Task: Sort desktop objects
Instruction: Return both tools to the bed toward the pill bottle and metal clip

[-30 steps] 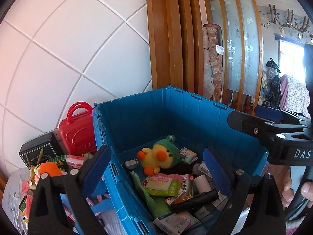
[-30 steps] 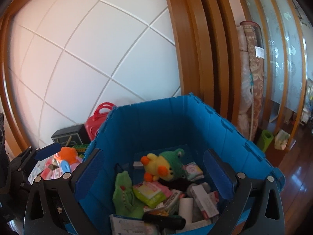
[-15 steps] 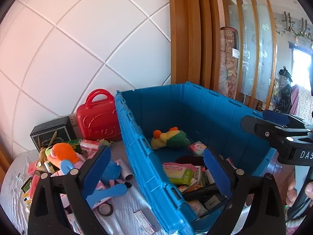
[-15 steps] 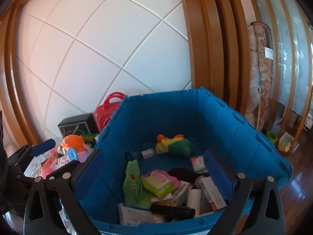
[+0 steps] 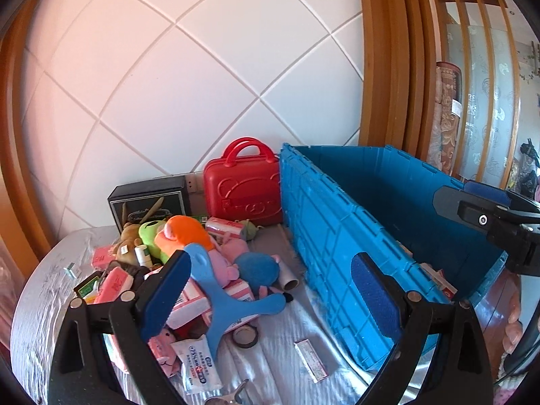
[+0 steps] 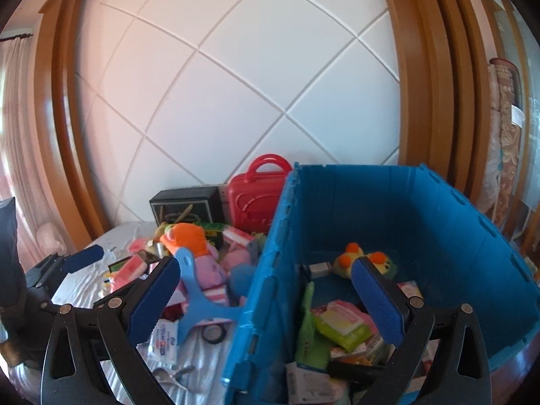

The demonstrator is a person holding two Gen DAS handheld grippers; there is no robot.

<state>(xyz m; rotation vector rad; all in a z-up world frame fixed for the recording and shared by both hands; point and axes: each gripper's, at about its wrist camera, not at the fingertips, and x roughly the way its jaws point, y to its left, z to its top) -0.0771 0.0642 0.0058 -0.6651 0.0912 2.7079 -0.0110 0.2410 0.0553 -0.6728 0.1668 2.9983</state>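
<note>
A blue crate (image 5: pixel 341 236) stands on the table's right side. Its inside shows in the right wrist view: a yellow and green duck plush (image 6: pixel 364 263) on the crate (image 6: pixel 438 236) floor, a green wipes pack (image 6: pixel 344 324) and several small boxes. Left of it lies a heap of toys with an orange plush (image 5: pixel 184 233) and a blue Y-shaped toy (image 5: pixel 219 300). My left gripper (image 5: pixel 270 295) hangs open over the table beside the crate's near corner. My right gripper (image 6: pixel 266 300) is open above the crate's left wall. Neither holds anything.
A red mini suitcase (image 5: pixel 244 192) and a black box (image 5: pixel 148 199) stand against the white tiled wall. A toothpaste tube (image 5: pixel 199 368), a tape roll (image 5: pixel 245 335) and a small box (image 5: pixel 312 359) lie on the white cloth. Wooden posts rise behind the crate.
Both grippers have swung left and back from over the crate toward the toy heap. The duck plush, upright a second ago, now lies on the crate floor.
</note>
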